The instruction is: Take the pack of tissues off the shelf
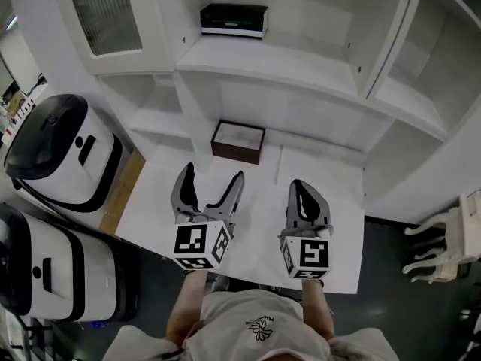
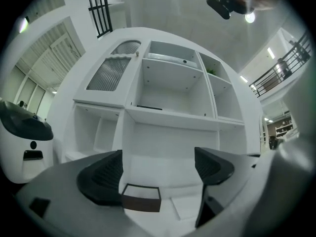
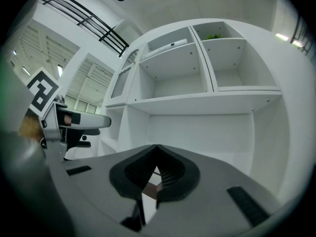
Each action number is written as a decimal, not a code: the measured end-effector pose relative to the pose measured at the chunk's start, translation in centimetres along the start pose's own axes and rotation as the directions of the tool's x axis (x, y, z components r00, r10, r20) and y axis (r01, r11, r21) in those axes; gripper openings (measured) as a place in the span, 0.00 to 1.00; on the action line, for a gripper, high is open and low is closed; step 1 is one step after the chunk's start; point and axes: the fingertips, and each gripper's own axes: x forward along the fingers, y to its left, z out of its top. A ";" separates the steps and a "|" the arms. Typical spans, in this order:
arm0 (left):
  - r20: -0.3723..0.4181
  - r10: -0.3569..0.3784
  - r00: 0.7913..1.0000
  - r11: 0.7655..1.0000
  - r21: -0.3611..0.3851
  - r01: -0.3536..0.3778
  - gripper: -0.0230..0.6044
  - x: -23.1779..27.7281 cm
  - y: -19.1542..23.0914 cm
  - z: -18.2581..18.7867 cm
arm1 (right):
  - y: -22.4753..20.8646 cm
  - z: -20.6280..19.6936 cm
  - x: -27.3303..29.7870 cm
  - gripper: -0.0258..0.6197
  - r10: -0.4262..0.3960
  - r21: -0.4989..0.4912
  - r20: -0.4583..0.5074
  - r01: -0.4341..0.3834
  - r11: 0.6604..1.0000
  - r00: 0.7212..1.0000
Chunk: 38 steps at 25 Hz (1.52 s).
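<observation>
Pack of tissues [image 1: 234, 19] up top: lies flat on the upper shelf [image 1: 301, 65], well above the counter [image 1: 259, 228], so calls for a high reach. Left claw [image 1: 213, 173] out front, level toward the shelving, spread wide with nothing gripped, likely readied for the grab. Brown box [image 1: 238, 141] on the counter just beyond it. Right claw [image 1: 301, 188] pressed together, empty, parked alongside.

White shelf [image 1: 301, 70]; dark brown box [image 1: 237, 142]; dark tissue pack [image 1: 234, 19], pale band.
</observation>
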 end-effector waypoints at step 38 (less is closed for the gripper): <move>-0.378 -0.360 0.853 0.924 -0.018 0.382 0.72 31.4 -9.1 16.1 | -8.6 -1.6 -1.5 0.04 -0.134 0.119 -0.040 0.138 0.983 0.990</move>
